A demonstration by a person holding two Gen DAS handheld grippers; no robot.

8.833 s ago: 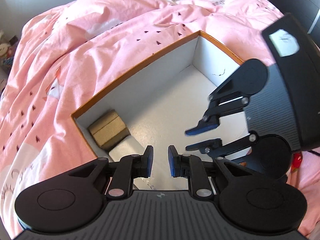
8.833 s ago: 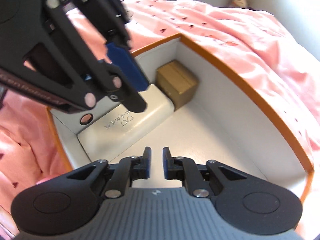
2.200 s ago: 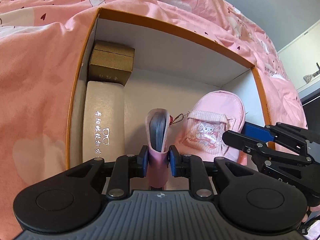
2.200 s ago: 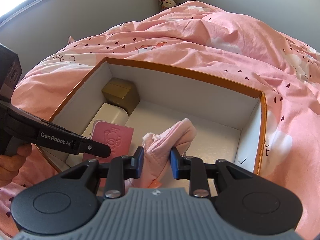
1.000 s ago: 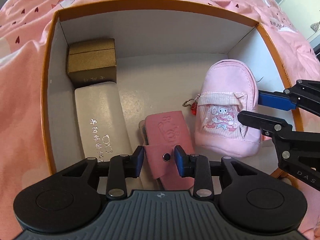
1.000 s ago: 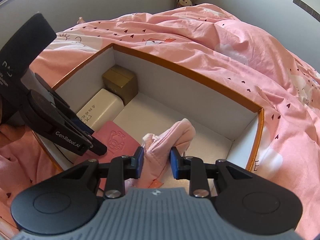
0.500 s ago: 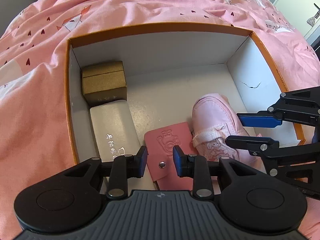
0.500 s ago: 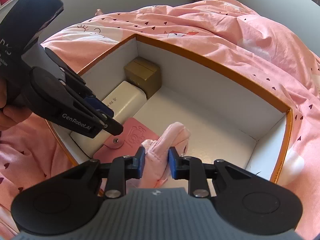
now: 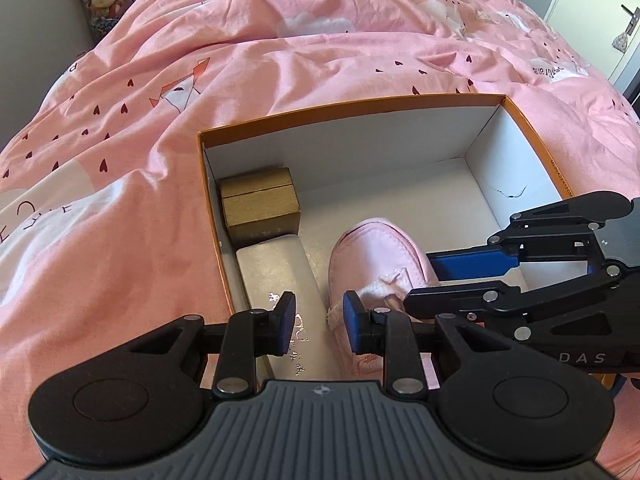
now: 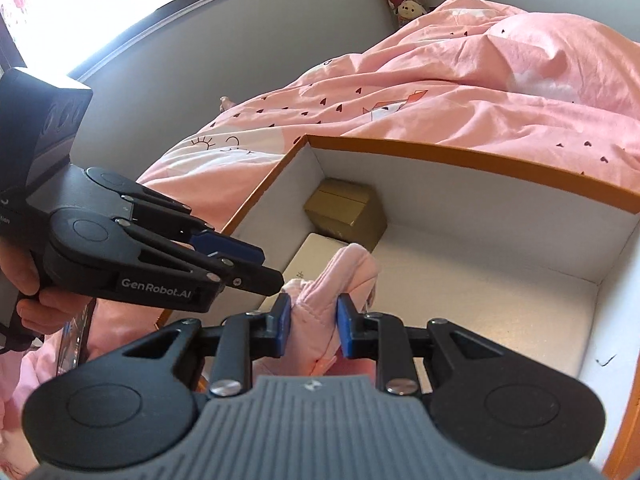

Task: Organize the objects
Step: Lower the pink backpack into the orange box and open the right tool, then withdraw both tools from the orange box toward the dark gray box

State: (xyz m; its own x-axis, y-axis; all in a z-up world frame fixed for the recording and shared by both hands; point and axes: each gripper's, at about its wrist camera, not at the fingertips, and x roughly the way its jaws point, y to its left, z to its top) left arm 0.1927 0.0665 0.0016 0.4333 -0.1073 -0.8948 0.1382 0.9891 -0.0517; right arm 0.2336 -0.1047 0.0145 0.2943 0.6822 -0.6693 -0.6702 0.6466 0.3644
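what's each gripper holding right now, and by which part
The right gripper is shut on the pink pouch, pinching its fabric at the near end. The left gripper is open and holds nothing.

Both wrist views look down close past their own jaws into the orange-rimmed box (image 9: 352,109) (image 10: 460,156); shared ahead: gold box (image 9: 260,202) (image 10: 344,210), pink pouch (image 9: 372,252) (image 10: 344,276).

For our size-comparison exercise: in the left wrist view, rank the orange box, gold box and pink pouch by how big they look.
1. Orange box
2. Pink pouch
3. Gold box

The pouch is partly hidden and nearer the camera, so the last two are unsure.
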